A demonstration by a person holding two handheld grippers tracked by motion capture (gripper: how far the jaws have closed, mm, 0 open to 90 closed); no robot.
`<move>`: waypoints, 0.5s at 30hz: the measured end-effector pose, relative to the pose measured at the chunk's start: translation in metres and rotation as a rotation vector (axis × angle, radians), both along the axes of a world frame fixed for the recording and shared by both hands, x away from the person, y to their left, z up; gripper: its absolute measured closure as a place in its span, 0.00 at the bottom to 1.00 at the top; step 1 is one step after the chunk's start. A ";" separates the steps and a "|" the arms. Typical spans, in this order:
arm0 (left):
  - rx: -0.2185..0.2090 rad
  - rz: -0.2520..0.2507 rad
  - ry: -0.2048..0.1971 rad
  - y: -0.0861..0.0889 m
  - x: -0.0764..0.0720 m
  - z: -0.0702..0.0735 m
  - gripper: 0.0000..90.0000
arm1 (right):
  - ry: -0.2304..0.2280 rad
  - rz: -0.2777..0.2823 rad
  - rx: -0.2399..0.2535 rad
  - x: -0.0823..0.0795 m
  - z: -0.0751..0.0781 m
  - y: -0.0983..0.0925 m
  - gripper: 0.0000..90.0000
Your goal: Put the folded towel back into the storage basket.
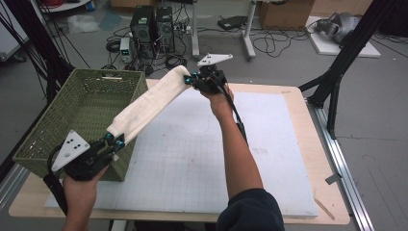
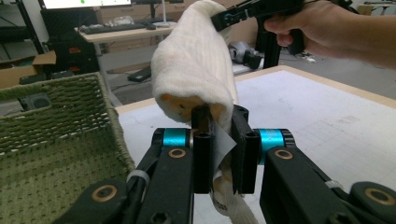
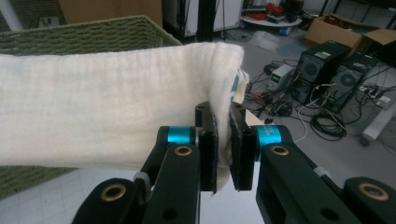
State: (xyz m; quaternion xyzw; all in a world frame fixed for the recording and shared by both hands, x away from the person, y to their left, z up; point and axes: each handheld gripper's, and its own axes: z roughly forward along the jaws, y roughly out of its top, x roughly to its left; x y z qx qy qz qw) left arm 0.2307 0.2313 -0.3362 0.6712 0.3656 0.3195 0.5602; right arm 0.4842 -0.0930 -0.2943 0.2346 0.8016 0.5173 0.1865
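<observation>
A folded cream cloth (image 1: 146, 103) hangs stretched in the air between my two grippers, over the right edge of a green woven basket (image 1: 53, 120). My left gripper (image 1: 114, 140) is shut on the cloth's near end beside the basket's front right corner. My right gripper (image 1: 191, 79) is shut on the far end, held higher near the table's back edge. In the left gripper view the cloth (image 2: 196, 65) rises from the closed left gripper (image 2: 219, 135) toward the right gripper (image 2: 224, 18). In the right gripper view the cloth (image 3: 102, 112) runs left from the right gripper (image 3: 223, 140), in front of the basket (image 3: 84, 35).
A white gridded mat (image 1: 202, 159) covers the wooden table (image 1: 332, 192). Black frame legs (image 1: 337, 72) stand at the right. Computer towers (image 1: 154, 24) and cables lie on the floor behind the table.
</observation>
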 end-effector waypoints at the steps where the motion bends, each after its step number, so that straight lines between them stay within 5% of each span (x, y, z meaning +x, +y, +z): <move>1: -0.002 0.007 -0.001 0.002 -0.001 0.000 0.90 | -0.001 0.006 0.000 0.002 0.001 0.005 0.93; 15: -0.018 0.102 0.008 0.035 -0.007 -0.003 0.90 | -0.029 0.069 -0.016 0.021 0.018 0.073 0.93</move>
